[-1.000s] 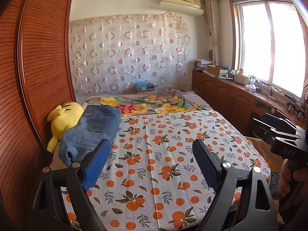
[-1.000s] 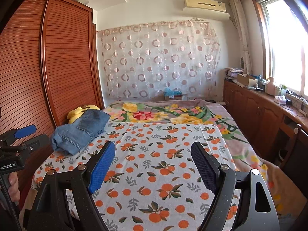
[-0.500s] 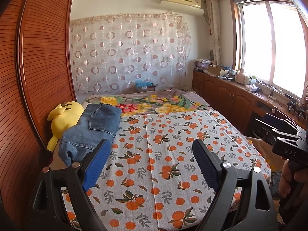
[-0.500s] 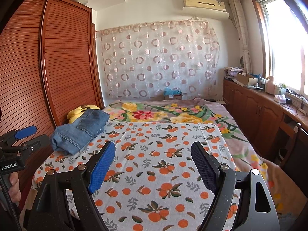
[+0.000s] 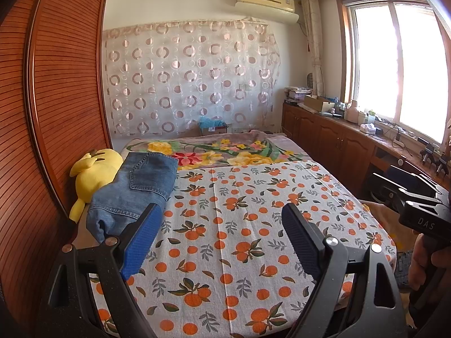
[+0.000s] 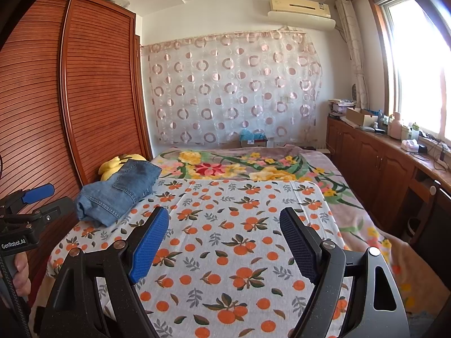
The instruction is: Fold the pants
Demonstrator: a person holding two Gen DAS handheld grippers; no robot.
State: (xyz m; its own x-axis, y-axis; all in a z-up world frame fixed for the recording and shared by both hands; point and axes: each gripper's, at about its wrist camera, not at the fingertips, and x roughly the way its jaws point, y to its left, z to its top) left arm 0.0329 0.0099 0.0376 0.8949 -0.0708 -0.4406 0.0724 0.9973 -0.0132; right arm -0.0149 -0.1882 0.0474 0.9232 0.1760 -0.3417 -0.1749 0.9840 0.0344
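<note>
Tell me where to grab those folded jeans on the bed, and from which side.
Probably the near rolled end of the jeans, approached from the open orange-print sheet. The yellow plush toy and wardrobe crowd the other side.

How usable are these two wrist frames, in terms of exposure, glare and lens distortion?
Left wrist view: the window is blown out to white, yet the folded jeans and orange-print sheet are evenly lit and sharp. Right wrist view: the same glare at the right edge, with the wardrobe bowed by the fisheye and dark vignetting in the corners. No motion blur in either.
</note>
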